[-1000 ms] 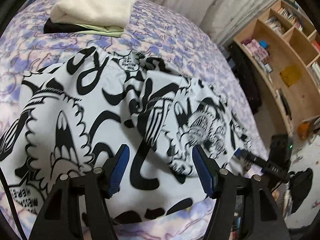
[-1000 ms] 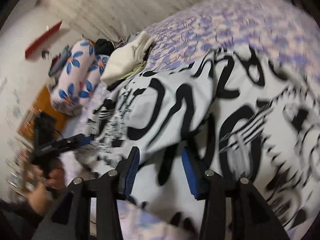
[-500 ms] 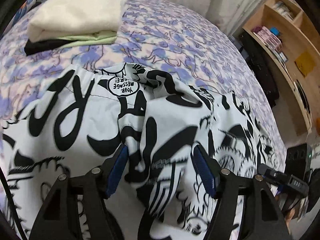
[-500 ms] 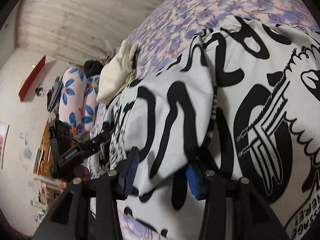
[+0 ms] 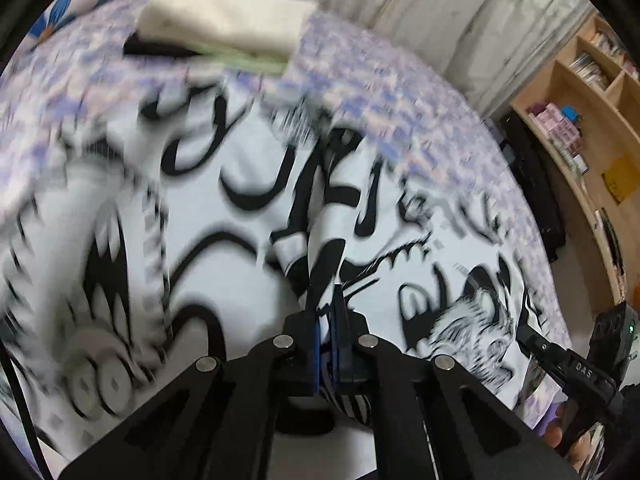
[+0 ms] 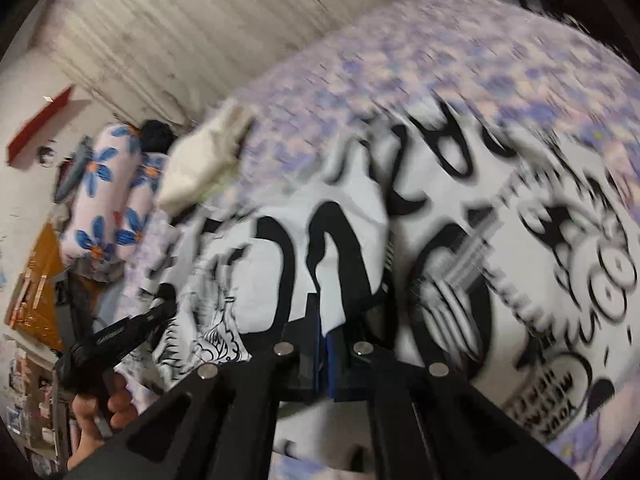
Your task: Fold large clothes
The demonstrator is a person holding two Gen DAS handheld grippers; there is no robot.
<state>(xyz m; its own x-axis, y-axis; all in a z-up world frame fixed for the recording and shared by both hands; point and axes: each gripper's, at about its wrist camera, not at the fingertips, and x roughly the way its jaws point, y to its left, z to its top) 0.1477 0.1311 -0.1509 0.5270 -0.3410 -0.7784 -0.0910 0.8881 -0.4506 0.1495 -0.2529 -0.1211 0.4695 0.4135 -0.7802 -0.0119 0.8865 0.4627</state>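
On the floral bedspread (image 5: 420, 92), both grippers' fingers (image 5: 316, 336) pinch soft, rumpled printed cloth (image 5: 224, 240).

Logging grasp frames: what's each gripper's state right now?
Left gripper: shut on the white cloth garment with black cartoon print.
Right gripper: shut on the same garment.

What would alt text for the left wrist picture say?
The left gripper is shut on a fold of a black-and-white cartoon-print garment spread over a purple floral bedspread. A stack of folded clothes lies beyond; wooden shelves stand right.
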